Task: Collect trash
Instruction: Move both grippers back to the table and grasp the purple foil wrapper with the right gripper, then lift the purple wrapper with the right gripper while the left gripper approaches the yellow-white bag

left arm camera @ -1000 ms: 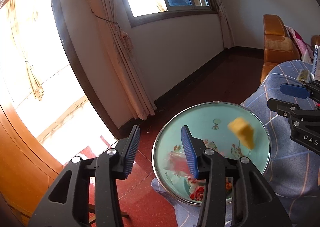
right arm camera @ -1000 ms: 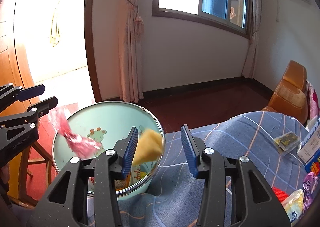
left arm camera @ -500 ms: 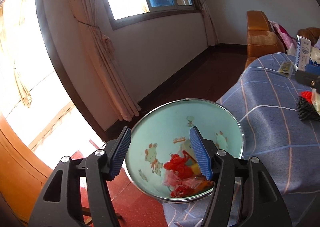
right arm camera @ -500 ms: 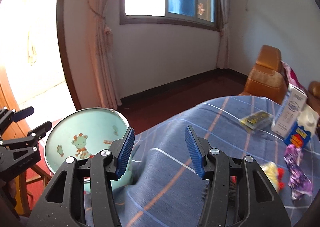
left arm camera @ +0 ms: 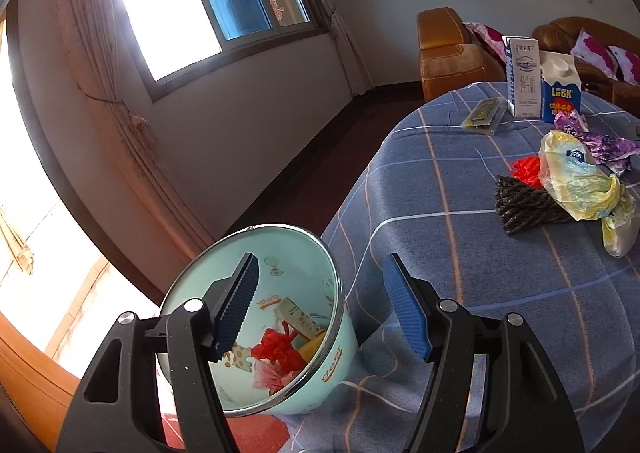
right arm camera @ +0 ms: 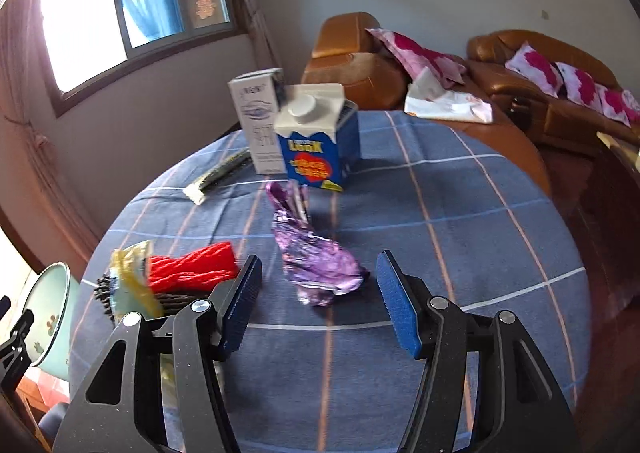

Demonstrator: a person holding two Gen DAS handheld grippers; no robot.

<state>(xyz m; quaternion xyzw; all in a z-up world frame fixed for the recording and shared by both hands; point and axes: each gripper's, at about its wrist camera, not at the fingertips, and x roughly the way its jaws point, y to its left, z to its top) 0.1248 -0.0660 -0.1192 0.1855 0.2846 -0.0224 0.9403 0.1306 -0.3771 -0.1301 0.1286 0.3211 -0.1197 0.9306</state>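
A mint enamel basin [left arm camera: 192, 285] at the table's left edge holds red, pink and yellow trash [left arm camera: 280, 349]; it also shows in the right wrist view [right arm camera: 44, 313]. My left gripper [left arm camera: 320, 305] is open and empty over the basin's right rim. My right gripper [right arm camera: 318, 301] is open and empty just short of a crumpled purple foil wrapper [right arm camera: 316, 257]. On the blue checked cloth lie a yellow plastic bag [left arm camera: 576, 181], a red net [right arm camera: 192, 267], a black net [left arm camera: 524, 205] and a flat green packet [left arm camera: 482, 115].
A white milk carton [right arm camera: 260, 125] and a blue LOOK carton [right arm camera: 320, 137] stand at the table's far side. Brown leather sofas [right arm camera: 520, 69] with pink cushions lie beyond. Window and curtain are on the left wall. Red floor surrounds the table [right arm camera: 480, 233].
Red and yellow pieces dropped into the basin. Both grippers then swung right, away from the basin toward the trash on the table. Both stay open.
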